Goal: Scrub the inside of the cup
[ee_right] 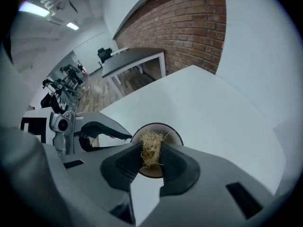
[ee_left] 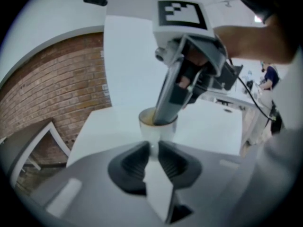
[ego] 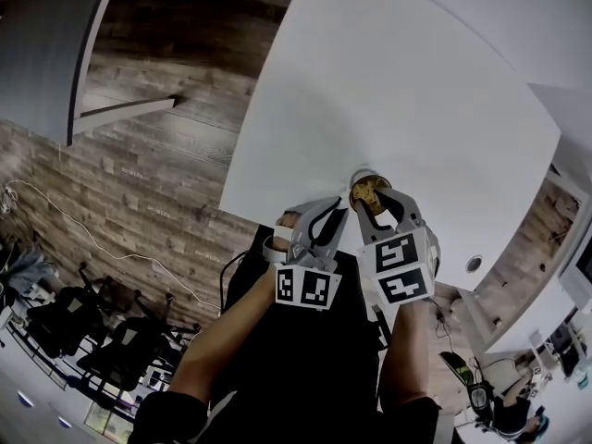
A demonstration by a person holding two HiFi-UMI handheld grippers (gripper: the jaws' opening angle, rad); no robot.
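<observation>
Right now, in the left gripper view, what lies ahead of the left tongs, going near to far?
left tongs → cup → far side of the white table → brick wall

No legible text, no labels, no numbers

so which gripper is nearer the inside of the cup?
Right. The right gripper dips the scrub wad into the cup; the left gripper pinches its side from outside.
</observation>
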